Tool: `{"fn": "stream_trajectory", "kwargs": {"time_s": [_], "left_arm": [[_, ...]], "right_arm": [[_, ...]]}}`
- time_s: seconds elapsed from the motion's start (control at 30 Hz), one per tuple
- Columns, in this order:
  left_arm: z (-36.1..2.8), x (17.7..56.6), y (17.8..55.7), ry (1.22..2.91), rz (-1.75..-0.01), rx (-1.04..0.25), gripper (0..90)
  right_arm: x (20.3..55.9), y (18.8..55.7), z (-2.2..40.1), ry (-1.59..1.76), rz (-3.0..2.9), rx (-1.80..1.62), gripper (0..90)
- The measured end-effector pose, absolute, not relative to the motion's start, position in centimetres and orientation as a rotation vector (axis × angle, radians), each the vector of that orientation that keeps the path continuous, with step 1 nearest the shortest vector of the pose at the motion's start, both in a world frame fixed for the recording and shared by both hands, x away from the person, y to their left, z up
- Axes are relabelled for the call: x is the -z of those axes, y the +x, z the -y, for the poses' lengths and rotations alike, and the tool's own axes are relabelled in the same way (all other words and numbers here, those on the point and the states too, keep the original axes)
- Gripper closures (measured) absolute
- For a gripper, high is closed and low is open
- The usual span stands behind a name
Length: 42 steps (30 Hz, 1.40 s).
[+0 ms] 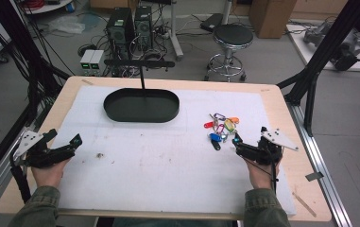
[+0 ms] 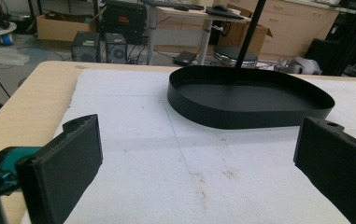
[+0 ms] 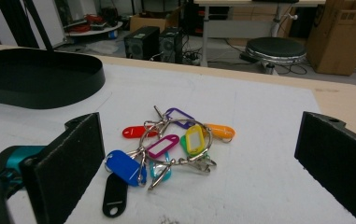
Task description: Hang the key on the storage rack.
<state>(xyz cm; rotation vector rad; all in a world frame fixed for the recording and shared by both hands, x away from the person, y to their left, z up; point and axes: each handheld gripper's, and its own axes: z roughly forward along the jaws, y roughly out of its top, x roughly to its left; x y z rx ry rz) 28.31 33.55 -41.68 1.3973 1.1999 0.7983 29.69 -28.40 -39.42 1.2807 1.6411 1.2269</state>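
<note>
Left gripper (image 1: 64, 142): held low over the left part of the white mat (image 1: 158, 161), near the table's left edge, pointing toward the middle. Jaws wide apart, nothing between them. In the left gripper view, the two pads (image 2: 68, 168) frame bare mat, with the tray (image 2: 248, 100) ahead and slightly right, well apart from the jaws.

Tray (image 1: 141, 105): black, oval, shallow, empty, sitting on the far middle of the mat. A thin black post (image 1: 142, 78) rises from its far side and carries a crossbar.

Keys (image 1: 221, 128): one bunch on a metal ring (image 3: 175, 140), lying flat on the mat right of the tray and apart from it. Coloured tags fan out from the ring: red, purple, orange, yellow, pink, green, blue (image 3: 124, 168) and black (image 3: 115, 195). Blue and black lie nearest the person.

Right gripper (image 1: 248, 142): on the right side of the mat, just beside the bunch on its near right, aimed at it. Jaws wide apart, holding nothing. In the right gripper view the bunch lies between and just ahead of the two pads (image 3: 70, 163); the left pad stands close by the blue tag. Cannot tell whether it touches.
</note>
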Motion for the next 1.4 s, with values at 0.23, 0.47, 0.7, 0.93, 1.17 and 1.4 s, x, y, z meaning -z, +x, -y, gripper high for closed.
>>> {"fn": "stream_trajectory", "kwargs": {"time_s": [0.23, 0.47, 0.7, 0.93, 1.17, 1.4], "left_arm": [[-33.5, 41.7, 28.2, 1.399, -1.198, -0.798, 1.7], [-33.5, 41.7, 28.3, 1.402, -1.202, -0.8, 1.7], [-33.4, 41.6, 28.4, 1.4, -1.198, -0.812, 1.7], [-33.5, 41.7, 28.5, 1.39, -1.2, -0.81, 1.7], [-33.4, 41.7, 28.5, 1.391, -1.202, -0.814, 1.7], [-33.5, 41.7, 28.5, 1.39, -1.2, -0.813, 1.7]], "right_arm": [[38.8, 31.3, 28.1, 1.312, -1.682, -1.213, 0.5], [39.0, 32.7, 28.0, 1.308, -1.715, -1.181, 0.5], [39.8, 35.3, 28.8, 1.419, -1.764, -1.133, 0.5], [39.0, 37.7, 29.1, 1.451, -1.773, -1.104, 0.5], [38.8, 39.4, 28.8, 1.456, -1.826, -1.06, 0.5], [39.1, 40.4, 28.5, 1.474, -1.867, -1.033, 0.5]]}}
